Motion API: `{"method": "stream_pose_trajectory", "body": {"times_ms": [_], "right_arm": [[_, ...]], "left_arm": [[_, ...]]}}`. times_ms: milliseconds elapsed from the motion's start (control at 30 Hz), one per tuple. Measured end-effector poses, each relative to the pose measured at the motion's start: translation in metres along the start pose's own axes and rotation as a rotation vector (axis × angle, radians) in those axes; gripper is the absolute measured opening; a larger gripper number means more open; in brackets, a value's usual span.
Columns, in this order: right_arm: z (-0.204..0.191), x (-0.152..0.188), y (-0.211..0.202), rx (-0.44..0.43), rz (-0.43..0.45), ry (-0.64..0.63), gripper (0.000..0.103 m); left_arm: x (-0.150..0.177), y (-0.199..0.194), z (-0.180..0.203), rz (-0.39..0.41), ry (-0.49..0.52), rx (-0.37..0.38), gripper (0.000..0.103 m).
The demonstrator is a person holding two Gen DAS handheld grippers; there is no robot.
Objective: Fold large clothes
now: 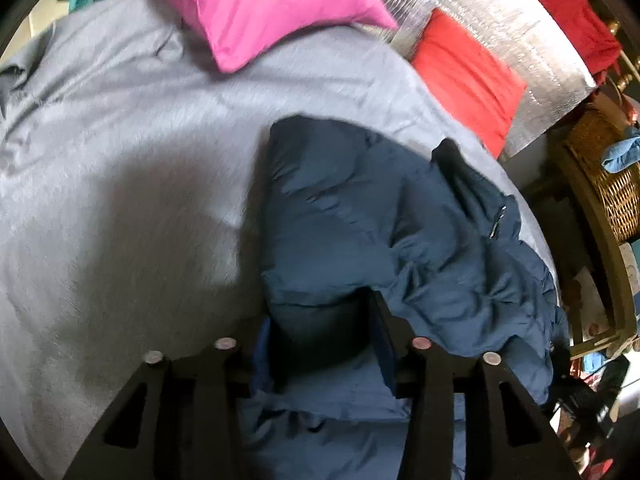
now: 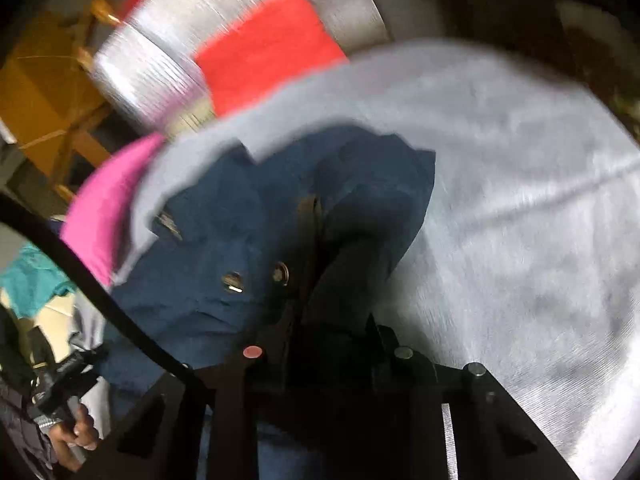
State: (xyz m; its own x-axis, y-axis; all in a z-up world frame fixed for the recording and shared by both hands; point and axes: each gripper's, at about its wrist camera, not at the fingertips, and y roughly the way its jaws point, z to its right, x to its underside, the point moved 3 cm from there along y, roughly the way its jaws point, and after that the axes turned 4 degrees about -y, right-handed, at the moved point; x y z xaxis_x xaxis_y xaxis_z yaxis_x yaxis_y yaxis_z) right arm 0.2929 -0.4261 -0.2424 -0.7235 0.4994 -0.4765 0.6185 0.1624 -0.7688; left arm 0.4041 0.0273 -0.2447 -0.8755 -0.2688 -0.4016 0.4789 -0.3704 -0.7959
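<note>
Early stage: the navy blue puffy quilted jacket [image 1: 360, 232] lies bunched and crumpled on the grey bed cover [image 1: 120, 160], lower centre of both views. No flat, squared fold visible yet, so laying out and the actual folds look like they're all still to do.

Left gripper [image 1: 320, 328]: jaws part-way apart with a fat roll of jacket fabric between them; fingers seem to press on it, so I read it as pinching the jacket.

Right gripper [image 2: 320, 300]: jaws close together, clamped on a dark fold of the jacket near its metal snap buttons [image 2: 280, 272].

Left wrist view only: wicker basket [image 1: 612, 184] at right edge, full pink pillow [image 1: 256, 4] at top, jacket's spread toward the bed edge.

Right wrist view only: snaps, a person's hand [image 2: 76, 436] at lower left holding a handle. The red pillow [image 2: 268, 44] is in both, heavily motion-blurred here.
</note>
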Motion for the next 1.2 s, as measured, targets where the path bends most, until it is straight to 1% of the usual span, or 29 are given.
{"method": "stream_pose_trajectory", "body": {"times_ms": [67,133,167,200,233,300,333,367,433,467,500,533,567,600,633,667,733,800,833,867,900,933,1000,1067,1100,1133,1167,1200], "right_arm": [[0.002,-0.004,-0.005,-0.03,0.0,0.024,0.034],[0.007,-0.008,-0.012,-0.048,0.008,0.047,0.038],[0.01,-0.008,-0.013,-0.051,0.008,0.055,0.046],[0.014,-0.01,-0.015,-0.057,0.016,0.07,0.051],[0.018,-0.012,-0.015,-0.055,0.026,0.082,0.054],[0.024,-0.017,-0.011,-0.06,0.037,0.109,0.055],[0.028,-0.018,-0.007,-0.071,0.028,0.124,0.061],[0.028,-0.018,-0.003,-0.08,0.015,0.131,0.07],[0.022,-0.013,0.011,-0.105,-0.041,0.132,0.074],[0.018,-0.011,0.018,-0.117,-0.058,0.13,0.074],[0.013,-0.01,0.021,-0.113,-0.052,0.113,0.074],[0.002,-0.009,0.02,-0.099,-0.031,0.051,0.071],[-0.006,-0.008,0.022,-0.101,-0.037,0.021,0.056],[-0.014,-0.006,0.019,-0.076,-0.017,-0.012,0.053],[-0.019,-0.005,0.013,-0.055,0.011,-0.035,0.044],[-0.023,-0.005,0.007,-0.054,0.038,-0.05,0.037],[-0.035,-0.006,-0.013,-0.067,0.123,-0.094,0.034],[-0.042,-0.004,-0.025,-0.055,0.166,-0.135,0.034],[-0.044,-0.002,-0.023,-0.034,0.168,-0.155,0.033],[-0.043,0.0,-0.013,0.001,0.136,-0.168,0.033],[-0.038,0.002,0.001,0.042,0.086,-0.165,0.033],[-0.029,0.003,0.012,0.056,0.039,-0.137,0.033],[-0.019,0.0,0.015,0.01,0.014,-0.068,0.038],[-0.009,-0.008,0.008,-0.033,0.006,-0.008,0.044],[-0.003,-0.011,0.003,-0.04,0.015,0.008,0.05],[0.004,-0.016,-0.003,-0.048,0.046,0.034,0.062],[0.008,-0.021,-0.008,-0.051,0.072,0.05,0.065],[0.014,-0.025,-0.011,-0.057,0.091,0.07,0.065]], "left_arm": [[-0.002,0.0,-0.001,-0.003,-0.011,-0.001,0.053],[-0.004,-0.003,-0.001,-0.001,-0.027,0.004,0.056],[-0.004,-0.004,-0.001,0.002,-0.033,0.008,0.057],[-0.005,-0.004,-0.001,0.003,-0.043,0.014,0.058],[-0.005,-0.004,-0.002,0.003,-0.055,0.019,0.059],[-0.006,-0.005,-0.003,0.011,-0.075,0.035,0.06],[-0.006,-0.006,-0.003,0.018,-0.081,0.04,0.063],[-0.006,-0.006,-0.002,0.024,-0.083,0.04,0.065],[-0.005,-0.001,-0.001,0.021,-0.071,0.02,0.066],[-0.003,0.003,0.0,0.011,-0.057,0.005,0.066],[-0.002,0.006,0.002,0.009,-0.038,-0.011,0.066],[-0.001,0.006,0.003,0.016,-0.028,-0.017,0.066],[0.0,0.005,0.005,0.022,-0.014,-0.018,0.065],[0.0,0.003,0.009,0.029,0.003,-0.01,0.056],[0.001,0.0,0.01,0.038,0.019,-0.02,0.052],[0.002,-0.003,0.013,0.052,0.037,-0.031,0.05],[0.002,-0.01,0.019,0.076,0.058,-0.034,0.045],[0.004,-0.02,0.024,0.104,0.078,-0.019,0.044],[0.003,-0.023,0.026,0.117,0.09,-0.016,0.044],[0.003,-0.023,0.027,0.126,0.102,-0.024,0.044],[0.003,-0.021,0.026,0.123,0.107,-0.04,0.044],[0.004,-0.017,0.023,0.109,0.105,-0.06,0.044],[0.005,-0.008,0.019,0.075,0.09,-0.079,0.045],[0.003,-0.007,0.016,0.062,0.06,-0.072,0.046],[0.002,-0.01,0.016,0.064,0.057,-0.074,0.048],[0.002,-0.012,0.018,0.069,0.058,-0.08,0.051],[0.001,-0.015,0.02,0.079,0.059,-0.092,0.053],[0.0,-0.018,0.021,0.095,0.061,-0.1,0.054]]}}
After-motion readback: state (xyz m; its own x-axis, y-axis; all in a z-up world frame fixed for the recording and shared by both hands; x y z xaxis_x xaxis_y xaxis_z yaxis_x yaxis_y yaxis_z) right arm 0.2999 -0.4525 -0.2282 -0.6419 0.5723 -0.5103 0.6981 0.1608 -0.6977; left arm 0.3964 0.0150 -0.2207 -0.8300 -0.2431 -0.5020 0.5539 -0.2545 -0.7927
